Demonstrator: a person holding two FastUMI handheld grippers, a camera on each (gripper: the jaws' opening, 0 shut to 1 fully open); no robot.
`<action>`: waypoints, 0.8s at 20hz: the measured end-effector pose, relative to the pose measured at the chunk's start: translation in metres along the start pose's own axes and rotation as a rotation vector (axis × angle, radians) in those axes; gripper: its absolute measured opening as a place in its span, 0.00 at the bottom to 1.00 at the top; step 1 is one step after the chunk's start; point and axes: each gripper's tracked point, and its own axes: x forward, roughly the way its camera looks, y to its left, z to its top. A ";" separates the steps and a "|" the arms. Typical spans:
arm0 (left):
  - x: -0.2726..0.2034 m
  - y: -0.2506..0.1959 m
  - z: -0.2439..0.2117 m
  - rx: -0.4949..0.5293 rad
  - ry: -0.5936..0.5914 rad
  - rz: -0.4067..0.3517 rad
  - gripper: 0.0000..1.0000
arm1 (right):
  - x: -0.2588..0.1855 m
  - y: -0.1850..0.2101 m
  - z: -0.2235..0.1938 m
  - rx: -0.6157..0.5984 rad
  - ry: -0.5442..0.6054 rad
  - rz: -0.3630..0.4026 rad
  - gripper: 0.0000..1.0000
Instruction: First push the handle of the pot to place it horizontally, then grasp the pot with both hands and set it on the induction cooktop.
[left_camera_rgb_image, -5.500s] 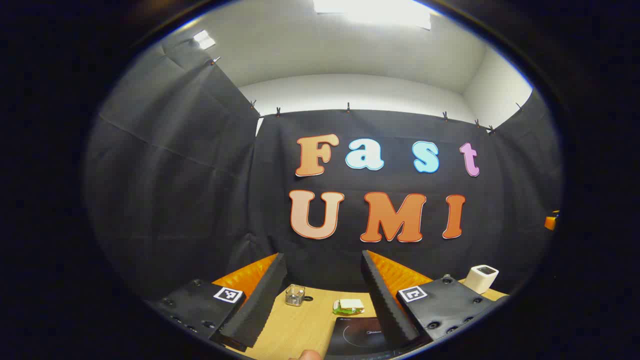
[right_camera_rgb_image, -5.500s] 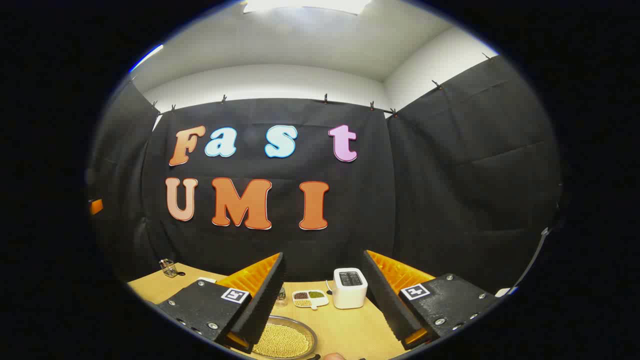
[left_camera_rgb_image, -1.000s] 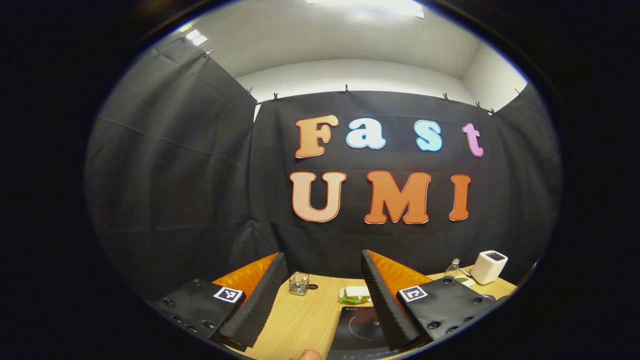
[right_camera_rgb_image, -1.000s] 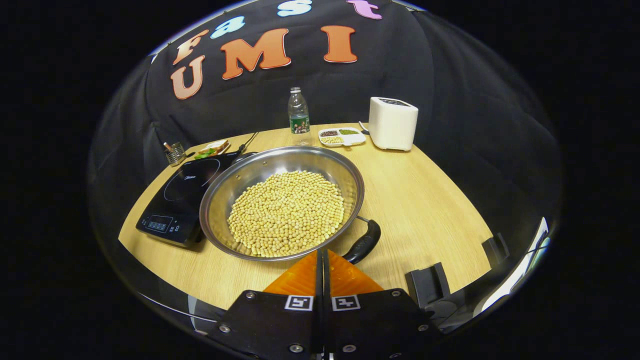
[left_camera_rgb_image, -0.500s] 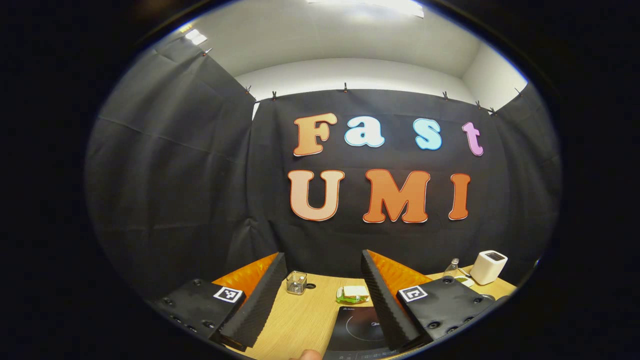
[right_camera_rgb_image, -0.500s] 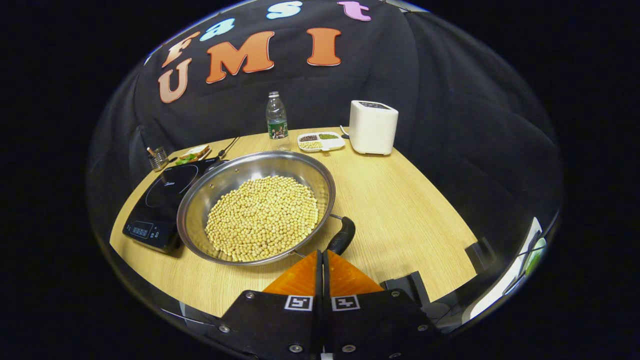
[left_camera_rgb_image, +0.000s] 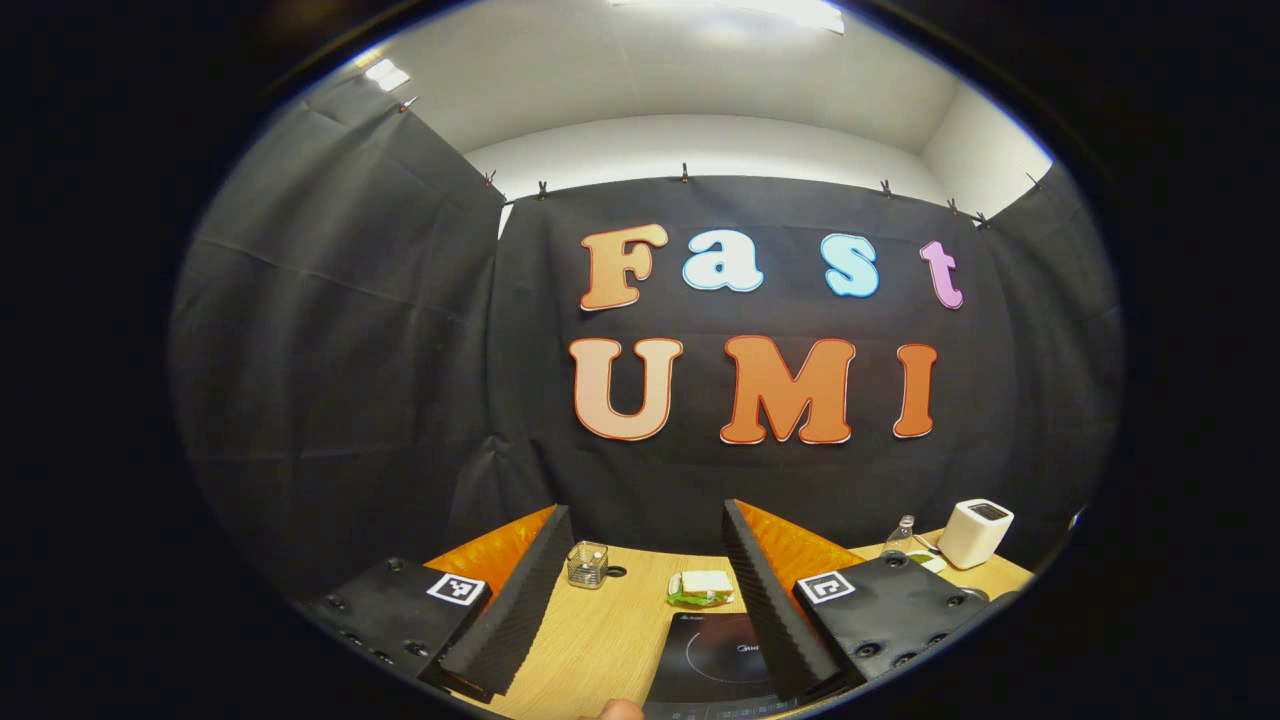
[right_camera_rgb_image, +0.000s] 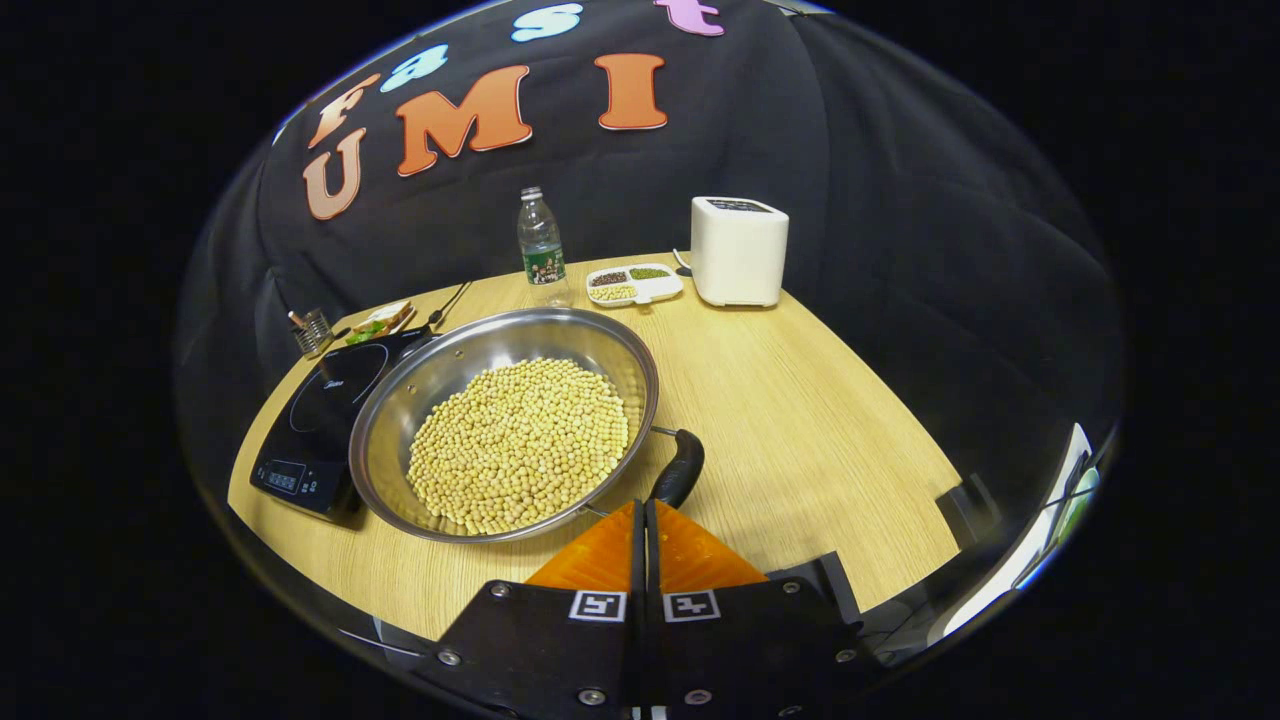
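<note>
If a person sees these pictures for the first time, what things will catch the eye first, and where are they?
In the right gripper view, the big steel pot heaped with pale beans dominates the middle of the wooden table, its dark handle pointing toward the right gripper, whose jaws are shut. Just left of the pot lies the black induction cooktop; a white appliance stands at the far edge. In the left gripper view, the left gripper is open above the table.

Bare table (right_camera_rgb_image: 800, 400) right of pot (right_camera_rgb_image: 500, 420)

The left gripper (left_camera_rgb_image: 645, 560) is held level with fingers spread; the right gripper (right_camera_rgb_image: 645, 520) is closed, tilted downward.
</note>
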 end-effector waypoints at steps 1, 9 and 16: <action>0.001 -0.002 0.000 0.000 0.001 0.000 0.98 | 0.002 -0.002 0.002 0.001 0.000 0.000 0.00; 0.007 -0.017 -0.017 0.006 0.030 -0.018 0.97 | 0.020 -0.011 0.015 -0.006 -0.008 -0.009 0.00; 0.017 -0.030 -0.036 -0.005 0.064 -0.021 0.97 | 0.038 -0.019 0.028 -0.030 -0.023 -0.026 0.00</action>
